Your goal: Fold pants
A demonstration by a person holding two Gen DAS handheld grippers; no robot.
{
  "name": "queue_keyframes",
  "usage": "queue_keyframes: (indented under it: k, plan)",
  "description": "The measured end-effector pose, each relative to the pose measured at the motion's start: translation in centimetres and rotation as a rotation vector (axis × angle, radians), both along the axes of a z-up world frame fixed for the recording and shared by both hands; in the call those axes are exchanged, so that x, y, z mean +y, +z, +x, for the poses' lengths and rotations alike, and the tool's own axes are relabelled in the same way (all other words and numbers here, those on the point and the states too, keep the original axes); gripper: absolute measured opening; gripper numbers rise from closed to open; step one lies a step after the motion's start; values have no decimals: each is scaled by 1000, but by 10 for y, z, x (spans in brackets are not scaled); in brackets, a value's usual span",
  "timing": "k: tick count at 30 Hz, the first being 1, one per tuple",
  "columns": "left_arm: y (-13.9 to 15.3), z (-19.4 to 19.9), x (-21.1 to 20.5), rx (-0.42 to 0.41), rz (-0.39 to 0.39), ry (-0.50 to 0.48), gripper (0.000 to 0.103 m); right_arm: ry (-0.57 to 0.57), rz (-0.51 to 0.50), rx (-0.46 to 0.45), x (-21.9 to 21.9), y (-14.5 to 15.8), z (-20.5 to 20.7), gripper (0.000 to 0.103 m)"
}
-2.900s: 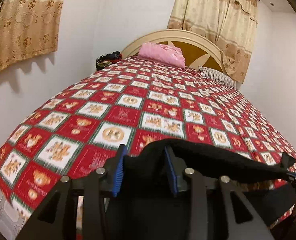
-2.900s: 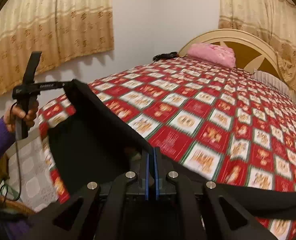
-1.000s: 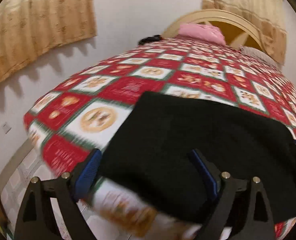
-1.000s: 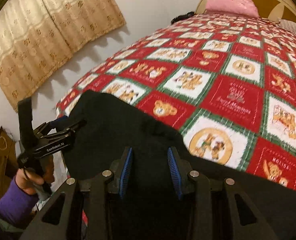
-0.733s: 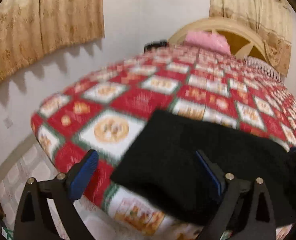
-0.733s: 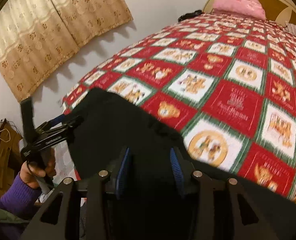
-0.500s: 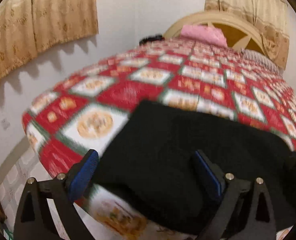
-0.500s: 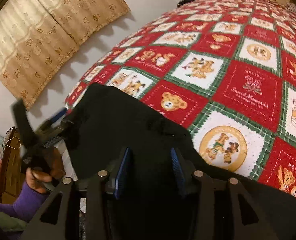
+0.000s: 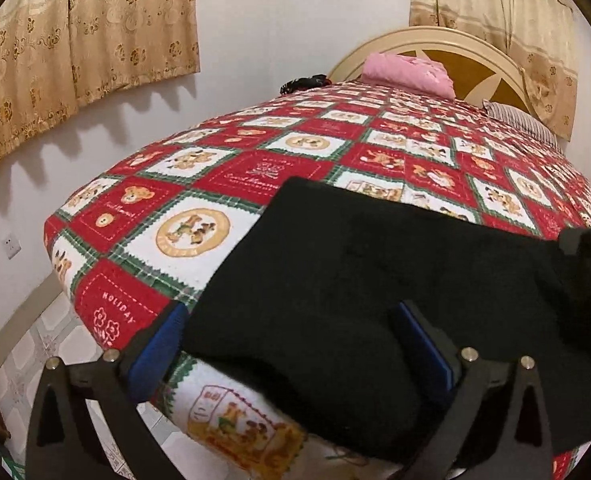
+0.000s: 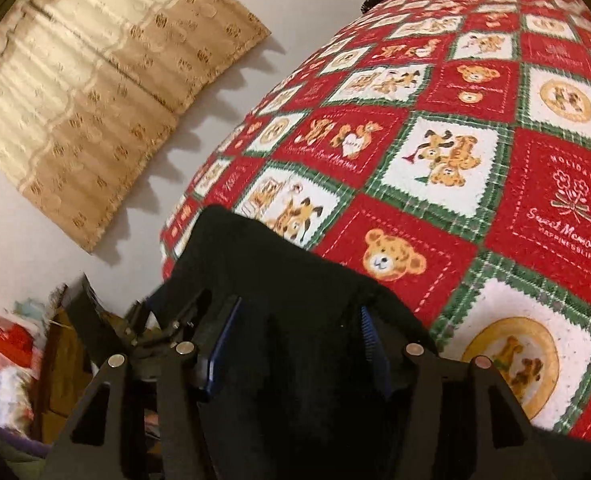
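Note:
Black pants (image 9: 355, 272) lie flat at the foot corner of the bed, on a red, white and green bear-patterned quilt (image 9: 255, 168), and hang over the near edge. My left gripper (image 9: 291, 344) is open, its blue pads wide apart on either side of the pants' near edge. My right gripper (image 10: 295, 340) is open too, its pads straddling the black cloth (image 10: 279, 280) without pinching it. The left gripper's black frame (image 10: 151, 328) shows at the left of the right wrist view. The right gripper's tip (image 9: 583, 240) shows at the right edge of the left wrist view.
A pink pillow (image 9: 407, 74) and a striped pillow (image 9: 523, 120) lie by the cream headboard (image 9: 435, 40). Beige curtains (image 9: 75, 40) hang on the left wall. Tiled floor (image 9: 27, 352) and wooden furniture (image 10: 59, 360) with clutter are left of the bed.
Both grippers have let go of the pants, which now rest on the quilt. The right gripper's jaws have widened, and its view has tilted down and left.

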State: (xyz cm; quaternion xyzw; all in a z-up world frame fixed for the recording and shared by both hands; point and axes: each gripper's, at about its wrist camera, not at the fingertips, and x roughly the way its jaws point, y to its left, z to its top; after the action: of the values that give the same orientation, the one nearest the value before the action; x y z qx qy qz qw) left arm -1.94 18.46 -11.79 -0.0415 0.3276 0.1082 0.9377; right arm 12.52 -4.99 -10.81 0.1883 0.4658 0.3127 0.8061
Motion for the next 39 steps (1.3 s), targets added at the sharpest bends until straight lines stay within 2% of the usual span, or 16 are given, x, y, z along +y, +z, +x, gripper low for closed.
queue_keyframes:
  k: [4,5,7,10,12,14,16,19,21,23,26,28,31,33,35,39]
  plan:
    - [-1,0,2,-1,1,-11,103,-131,0,-19,-37,7,4,59]
    - [0,1,3,1,-3,-13,103,-212,-63,-46,-53,12,4,59]
    - [0,1,3,1,-3,-12,103,-340,-114,-60,-92,18,3,59]
    - [-1,0,4,-5,-7,-7,103,-422,-116,-28,-130,27,-11,59]
    - [-1,0,4,-9,-9,-5,103,-485,-223,-58,-142,39,-27,59]
    - [-1,0,4,-7,-10,-4,103,-642,-394,-119,-166,59,-49,59]
    - [-1,1,4,-2,-15,-5,103,-832,-503,-129,-203,78,-69,59]
    - [-1,1,4,-1,-19,-2,103,-1139,-583,-33,-282,94,-94,59]
    - [-1,0,3,-3,-18,3,103,-1253,-659,58,-324,91,-101,59]
    - [-1,1,2,-1,-18,7,103,-1265,-704,156,-353,77,-106,59]
    - [0,2,3,8,-21,8,103,-1270,-819,246,-366,62,-104,59]
    - [0,2,3,10,-21,7,103,-1275,-889,275,-368,57,-103,59]
    - [0,2,3,10,-22,9,103,-1248,-890,273,-374,51,-105,57]
    - [0,2,3,9,-22,10,103,-1217,-843,270,-380,53,-105,37]
    - [0,2,3,9,-21,9,103,-1200,-815,273,-385,57,-111,8]
    - [1,3,3,12,-22,11,103,-1173,-646,180,-389,84,-142,5]
